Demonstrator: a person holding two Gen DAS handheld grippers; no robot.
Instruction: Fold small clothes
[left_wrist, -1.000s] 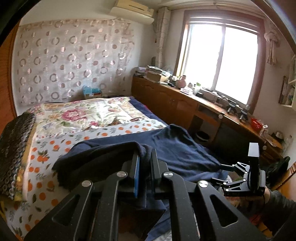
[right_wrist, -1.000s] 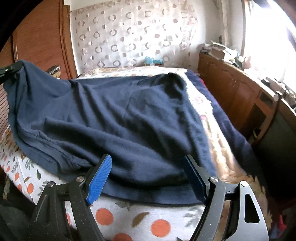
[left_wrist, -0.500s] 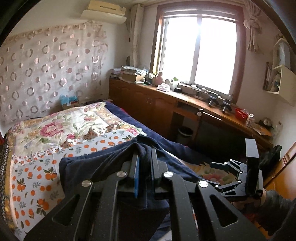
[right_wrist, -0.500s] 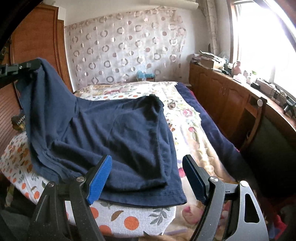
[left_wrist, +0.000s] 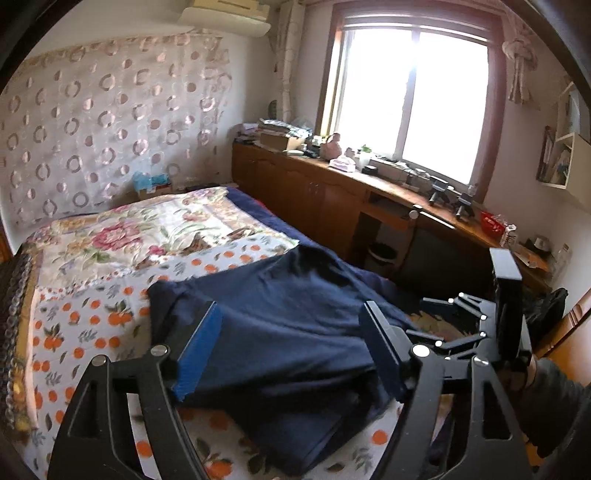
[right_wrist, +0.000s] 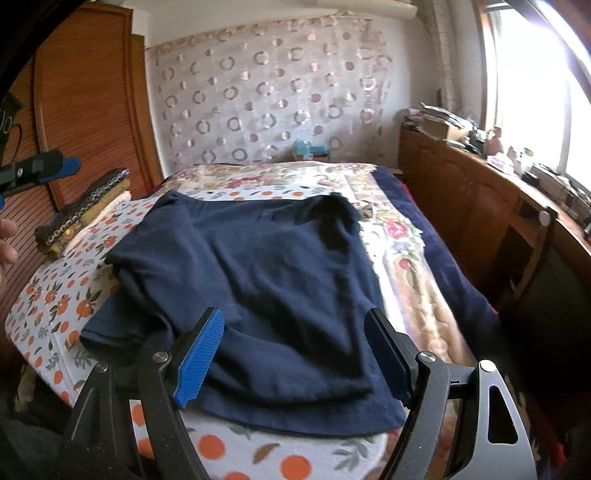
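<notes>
We are in a home bedroom: a bed (left_wrist: 110, 258) under floral and orange-print covers, a cluttered wooden counter (left_wrist: 388, 184) below the window (left_wrist: 413, 96), a wardrobe (right_wrist: 85, 122)

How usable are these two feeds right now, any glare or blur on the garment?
Left wrist: the window is blown out white, and the navy garment looks soft and dark, its folds hard to read. Right wrist: glare washes the right edge; the garment is evenly lit but slightly blurred. Both bend at the rims.

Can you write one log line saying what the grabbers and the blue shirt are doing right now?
left gripper: open, empty | right gripper: open, empty | navy shirt: lying folded over on bed, unheld
</notes>
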